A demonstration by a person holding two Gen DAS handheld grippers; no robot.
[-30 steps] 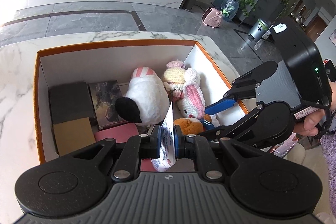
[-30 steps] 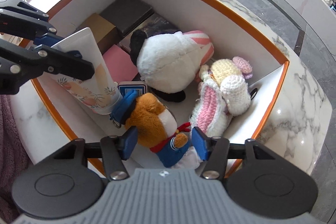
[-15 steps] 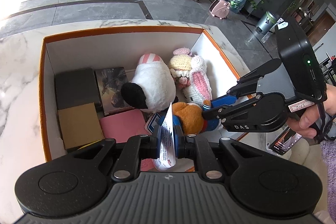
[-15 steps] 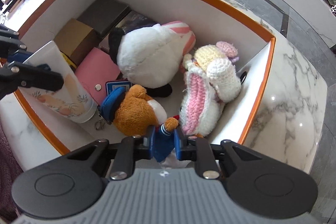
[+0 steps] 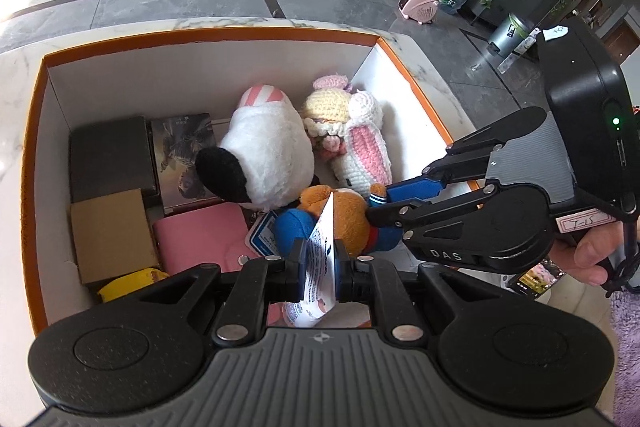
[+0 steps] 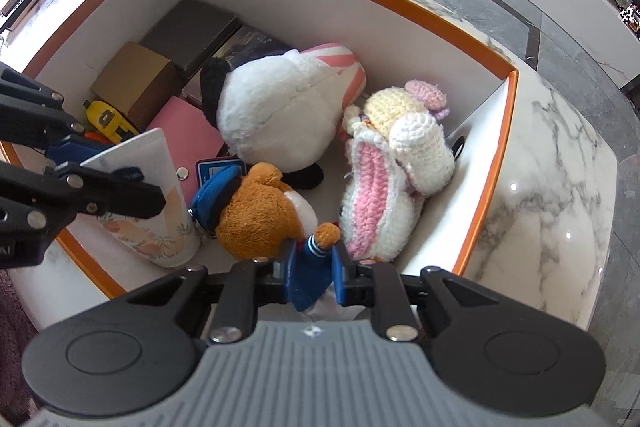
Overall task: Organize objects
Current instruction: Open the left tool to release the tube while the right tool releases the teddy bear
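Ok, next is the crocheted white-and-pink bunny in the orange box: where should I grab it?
Take the crocheted white-and-pink bunny by its raised white ear roll, coming from above. That ear stands proud and clear of the box wall; the lower body is crowded by the orange bear plush.

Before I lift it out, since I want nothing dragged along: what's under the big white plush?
The white plush lies partly over a dark picture book and touches the pink wallet. Anything directly beneath its body is hidden.
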